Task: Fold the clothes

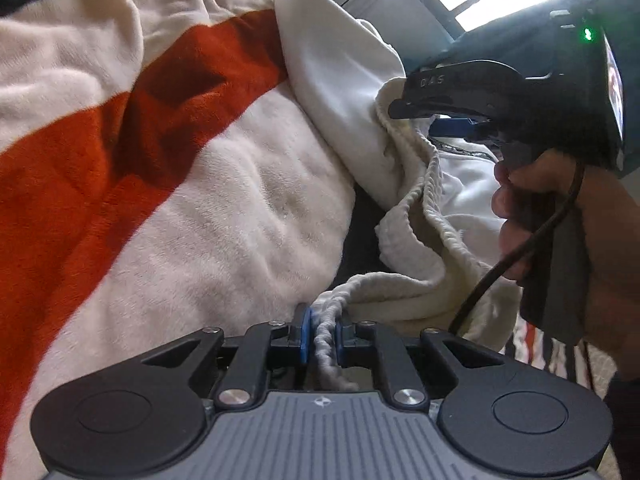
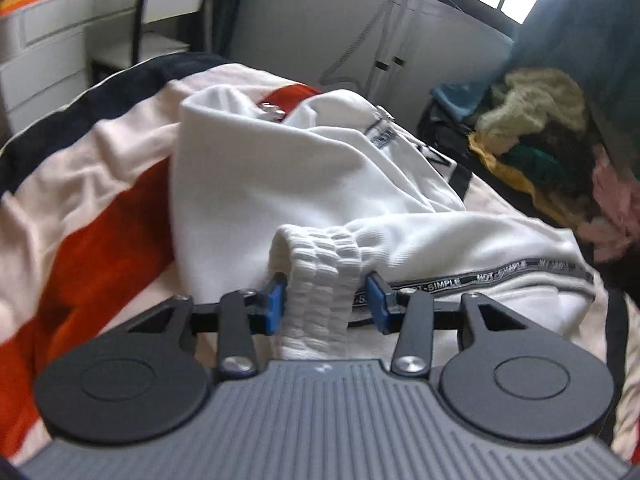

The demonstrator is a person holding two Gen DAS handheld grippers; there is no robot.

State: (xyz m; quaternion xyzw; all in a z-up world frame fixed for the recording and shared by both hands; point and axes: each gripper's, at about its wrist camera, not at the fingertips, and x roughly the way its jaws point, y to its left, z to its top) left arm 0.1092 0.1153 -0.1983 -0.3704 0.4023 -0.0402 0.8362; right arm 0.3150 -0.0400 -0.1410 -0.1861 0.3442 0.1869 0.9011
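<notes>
Striped blanket point(image 2: 80, 216) under white trousers point(image 2: 248, 184), left gripper point(image 1: 322, 334) and right gripper point(image 2: 326, 300) jaws clamped on waistband; clothes pile point(image 2: 532, 136) beyond.

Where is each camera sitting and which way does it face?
Left wrist: behind the left claw, facing the striped blanket; right claw and hand in view.
Right wrist: behind the right claw, facing the white garment and clothes pile.
Shared: each claw grips the ribbed waistband; same blanket.

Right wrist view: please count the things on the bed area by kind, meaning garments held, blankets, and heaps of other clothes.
White garment: 1
Striped blanket: 1
Heap of mixed clothes: 1
Right gripper, shut on the garment's ribbed band: 1
Total: 4
</notes>
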